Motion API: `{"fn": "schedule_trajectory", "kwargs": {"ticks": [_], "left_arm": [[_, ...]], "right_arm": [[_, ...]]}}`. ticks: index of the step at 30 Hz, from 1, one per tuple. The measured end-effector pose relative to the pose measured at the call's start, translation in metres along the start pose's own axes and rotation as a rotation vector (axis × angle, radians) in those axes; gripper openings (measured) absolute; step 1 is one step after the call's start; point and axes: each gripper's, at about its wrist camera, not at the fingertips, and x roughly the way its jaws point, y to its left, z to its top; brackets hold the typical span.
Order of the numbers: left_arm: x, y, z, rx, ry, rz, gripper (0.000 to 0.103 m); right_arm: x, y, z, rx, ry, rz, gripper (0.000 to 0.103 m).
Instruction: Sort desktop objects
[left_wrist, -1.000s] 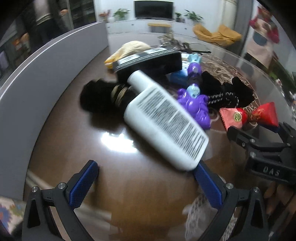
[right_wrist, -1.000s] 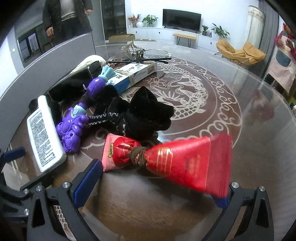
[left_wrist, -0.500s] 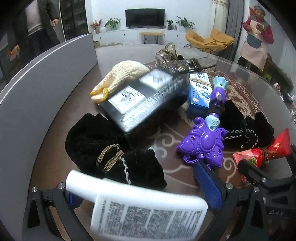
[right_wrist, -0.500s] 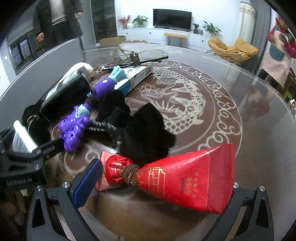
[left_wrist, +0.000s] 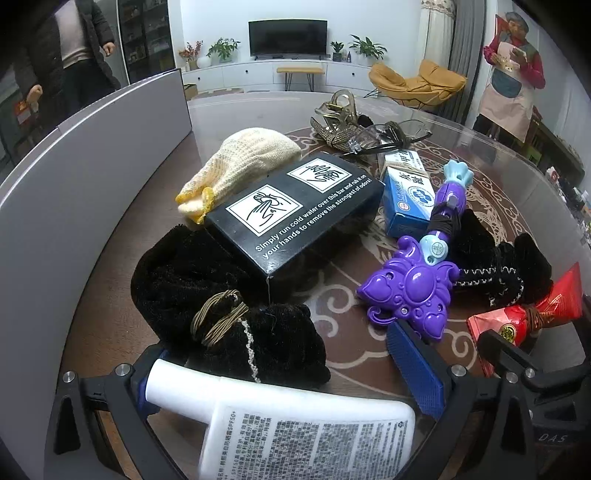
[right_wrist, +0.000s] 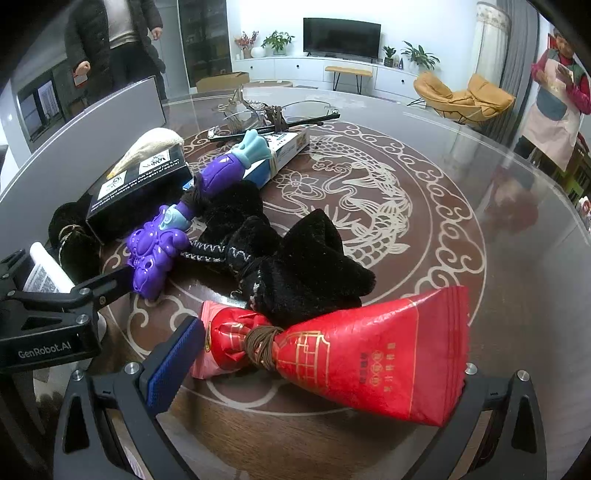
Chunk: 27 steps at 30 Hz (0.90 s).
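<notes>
1. Left gripper (left_wrist: 291, 384) grasps the white plastic sunscreen bottle with printed label (left_wrist: 295, 432) across its neck end, lifted at the near left, clear of the pile.
2. Right gripper (right_wrist: 317, 369) spans the red foil pouch tied with brown cord (right_wrist: 343, 350); whether its pads press the pouch I cannot tell.
3. Carry the bottle level; its heavy body overhangs the jaws and could swing down.
4. Keep it clear of the black velvet drawstring pouch (left_wrist: 236, 306) just beyond and the purple plastic toy wand (left_wrist: 417, 280) to the right.
5. Set it on bare brown patterned glass-topped table (right_wrist: 424, 184), apart from the black cardboard box (left_wrist: 295, 210).
</notes>
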Motion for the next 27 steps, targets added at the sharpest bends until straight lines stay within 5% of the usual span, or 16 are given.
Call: {"fn": "schedule_trajectory", "kwargs": {"ticks": [27], "left_arm": [[-0.0004, 0.0015, -0.0025, -0.002, -0.002, -0.002, 0.103]], "right_arm": [[0.0001, -0.0001, 0.0002, 0.0, 0.0, 0.0, 0.103]]}}
